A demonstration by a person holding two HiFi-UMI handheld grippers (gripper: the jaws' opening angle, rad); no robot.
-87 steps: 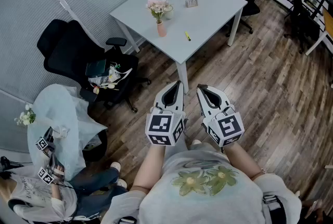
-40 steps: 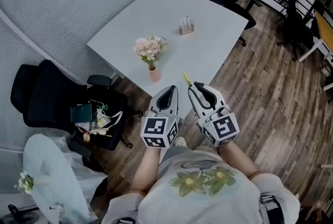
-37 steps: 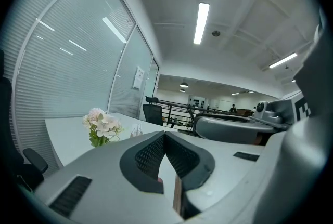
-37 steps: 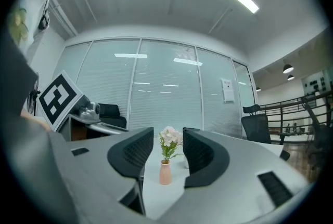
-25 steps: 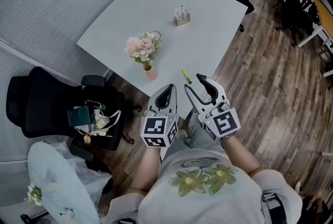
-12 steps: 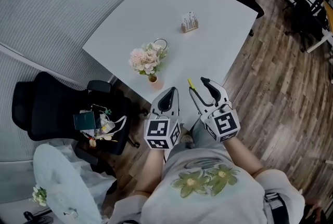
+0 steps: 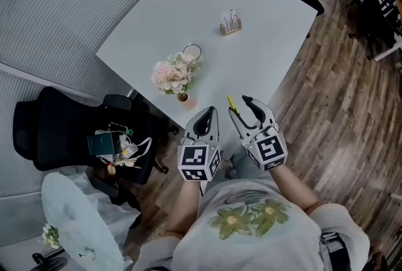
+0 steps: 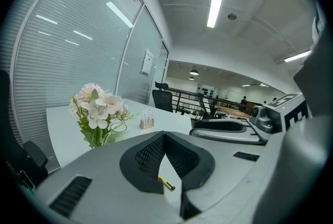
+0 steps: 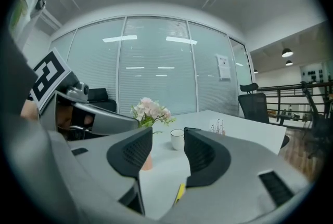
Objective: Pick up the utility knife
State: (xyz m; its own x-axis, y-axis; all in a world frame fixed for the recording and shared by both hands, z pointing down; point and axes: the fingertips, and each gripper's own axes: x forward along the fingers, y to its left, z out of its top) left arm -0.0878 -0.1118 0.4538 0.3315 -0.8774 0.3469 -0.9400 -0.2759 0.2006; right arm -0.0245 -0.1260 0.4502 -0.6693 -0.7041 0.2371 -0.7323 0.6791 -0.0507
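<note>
Clutter sits on the seat of a black office chair (image 7: 63, 128) at the far left: a dark flat case (image 7: 102, 143) and a tangle of cords and small bits that are too small to name. Next comes the white table (image 7: 157, 18). Near its front edge stands a small pink vase (image 7: 186, 99) holding a bunch of pink and white flowers (image 7: 171, 73). Just behind the flowers is a white mug (image 7: 192, 51); from above its inside looks plain and pale. The left gripper (image 7: 207, 110) hangs over the table's edge with its jaws closed tip to tip and nothing between them. Farther back on the table, a little wooden holder (image 7: 230, 22) carries a row of upright white pieces (what they are cannot be told). The utility knife (image 7: 230, 103), yellow, lies flat on the table close to the front edge, just beside the right gripper (image 7: 240, 106). That gripper's jaws stand apart; in its own view the knife (image 9: 180, 192) shows low in the gap between them, with the mug (image 9: 177, 139) beyond, and the jaws are not clamped on it
</note>
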